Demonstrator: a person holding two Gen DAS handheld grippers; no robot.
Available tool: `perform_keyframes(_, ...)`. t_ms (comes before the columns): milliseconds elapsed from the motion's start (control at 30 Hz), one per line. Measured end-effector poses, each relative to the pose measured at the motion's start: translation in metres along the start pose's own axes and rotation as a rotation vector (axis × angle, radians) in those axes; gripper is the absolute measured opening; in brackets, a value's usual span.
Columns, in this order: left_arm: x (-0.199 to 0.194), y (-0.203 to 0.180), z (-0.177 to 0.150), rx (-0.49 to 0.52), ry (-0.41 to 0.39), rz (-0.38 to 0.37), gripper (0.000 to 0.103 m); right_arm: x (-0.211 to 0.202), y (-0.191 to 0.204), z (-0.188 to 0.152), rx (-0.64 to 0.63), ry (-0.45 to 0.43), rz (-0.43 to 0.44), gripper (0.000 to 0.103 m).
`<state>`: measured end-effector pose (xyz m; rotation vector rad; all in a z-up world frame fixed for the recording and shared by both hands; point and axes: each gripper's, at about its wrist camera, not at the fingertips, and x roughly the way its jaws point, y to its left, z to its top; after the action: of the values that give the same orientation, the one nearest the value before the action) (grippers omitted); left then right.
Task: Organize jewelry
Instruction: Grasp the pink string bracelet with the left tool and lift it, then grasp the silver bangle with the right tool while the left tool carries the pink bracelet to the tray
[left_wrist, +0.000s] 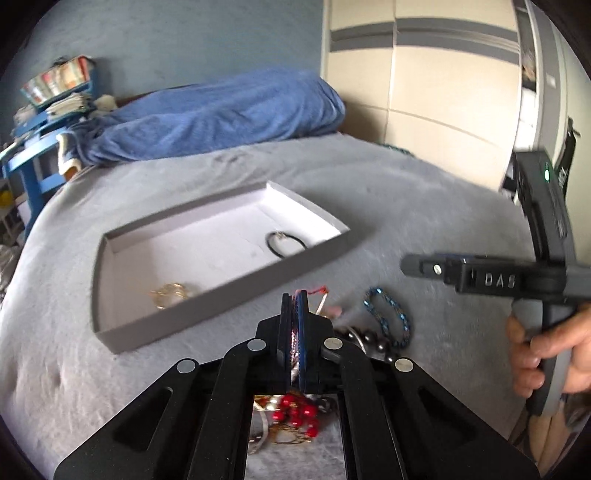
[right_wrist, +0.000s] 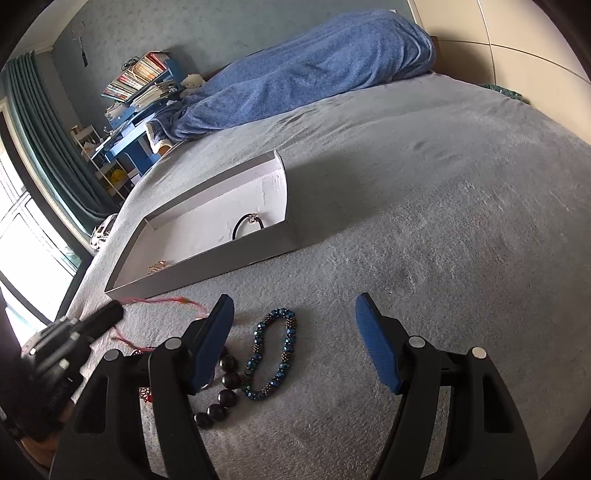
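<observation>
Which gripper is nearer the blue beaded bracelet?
Right. The right gripper hovers open directly over the blue beaded bracelet; the left gripper, shut on a pink cord, sits off to its left.

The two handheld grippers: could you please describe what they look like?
The left gripper and right gripper are black, with slotted linkage arms, round silver pivot pins and blue finger pads. The right one's dark grey handle shows a small green light and raised letters "DAS".

One shallow grey box (left_wrist: 236, 295) lies on the bed (right_wrist: 443, 221), and two pieces sit inside it: one black cord bracelet (left_wrist: 286, 243) and one gold piece (left_wrist: 171, 293). Outside the box I count one blue beaded bracelet (right_wrist: 275, 356), one string of dark round beads (right_wrist: 223, 387), one pink-red cord (right_wrist: 162, 301) and one cluster of red beads (left_wrist: 299, 411).
</observation>
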<state>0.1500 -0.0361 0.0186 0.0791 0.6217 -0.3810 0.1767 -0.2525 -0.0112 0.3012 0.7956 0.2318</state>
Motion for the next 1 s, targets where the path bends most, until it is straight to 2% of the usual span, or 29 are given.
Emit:
perform_keyframes(267,-0.022,0.037,0.003,-0.109,-0.03,0.06,0.003,0.003,0.006,-0.003,-0.021,0.014,0.02,0.068)
perform_keyframes(533,-0.028,0.065,0.002,-0.207,-0.02,0.115,0.003,0.015,0.043,-0.013,-0.177,0.056,0.05,0.068)
perform_keyframes(767,-0.029,0.068,0.002,-0.214,-0.02,0.118,0.003,0.026,0.075,-0.03,-0.332,0.097,0.067,0.068)
perform_keyframes(1000,-0.03,0.068,0.001,-0.215,-0.015,0.116,0.003,0.035,0.093,-0.044,-0.472,0.114,0.038,0.068)
